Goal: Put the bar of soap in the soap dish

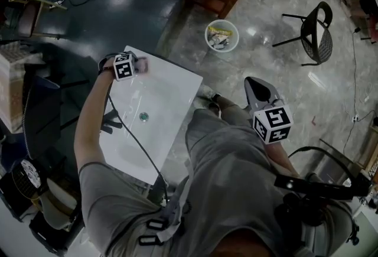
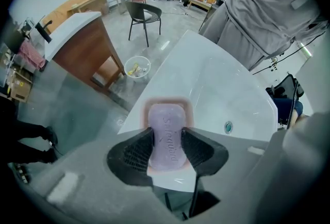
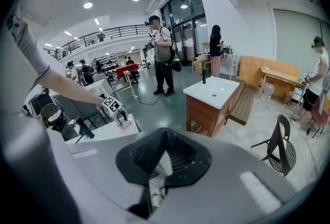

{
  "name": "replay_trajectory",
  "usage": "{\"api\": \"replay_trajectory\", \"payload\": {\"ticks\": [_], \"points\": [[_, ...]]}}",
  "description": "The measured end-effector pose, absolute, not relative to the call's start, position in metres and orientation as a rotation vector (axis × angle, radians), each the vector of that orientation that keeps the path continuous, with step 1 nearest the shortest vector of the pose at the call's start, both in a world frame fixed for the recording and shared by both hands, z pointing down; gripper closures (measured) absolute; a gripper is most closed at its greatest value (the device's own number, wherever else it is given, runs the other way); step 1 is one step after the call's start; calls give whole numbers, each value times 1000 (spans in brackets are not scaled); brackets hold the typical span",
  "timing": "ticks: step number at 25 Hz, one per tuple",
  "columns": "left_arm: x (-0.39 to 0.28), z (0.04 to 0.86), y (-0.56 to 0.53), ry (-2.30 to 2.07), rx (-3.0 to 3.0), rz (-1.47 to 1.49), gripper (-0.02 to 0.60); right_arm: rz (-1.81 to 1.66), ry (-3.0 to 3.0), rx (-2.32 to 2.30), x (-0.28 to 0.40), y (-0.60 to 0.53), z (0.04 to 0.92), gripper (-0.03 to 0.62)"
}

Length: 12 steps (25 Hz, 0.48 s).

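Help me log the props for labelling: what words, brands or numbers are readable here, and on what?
"Safeguard": pressed into the bar of soap, in the left gripper view.
Marker cubes: square patterns only, no words.
Nothing else is readable.

- Your left arm (image 1: 88, 123) is stretched forward, with the wrist bent down.
- Your left gripper (image 2: 166, 134) points almost straight down at the far corner of the washbasin (image 1: 174, 105). Its jaws press on both long sides of the bar of soap (image 2: 166, 115).
- Your right gripper (image 3: 163, 138) is kept near your right hip and is tilted forward and down. Its jaw tips are together, with nothing between them.
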<state>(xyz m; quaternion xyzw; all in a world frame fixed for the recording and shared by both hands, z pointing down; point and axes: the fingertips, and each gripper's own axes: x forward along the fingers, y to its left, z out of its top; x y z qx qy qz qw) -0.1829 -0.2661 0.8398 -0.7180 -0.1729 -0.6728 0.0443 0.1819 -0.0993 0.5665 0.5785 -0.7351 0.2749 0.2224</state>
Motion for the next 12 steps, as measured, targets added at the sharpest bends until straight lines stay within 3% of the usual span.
{"api": "replay_trajectory", "payload": {"ticks": [12], "points": [[-177,849,-269,-532,-2197,-2052,405,741,-2021,1589,179,-104,566,591]]}}
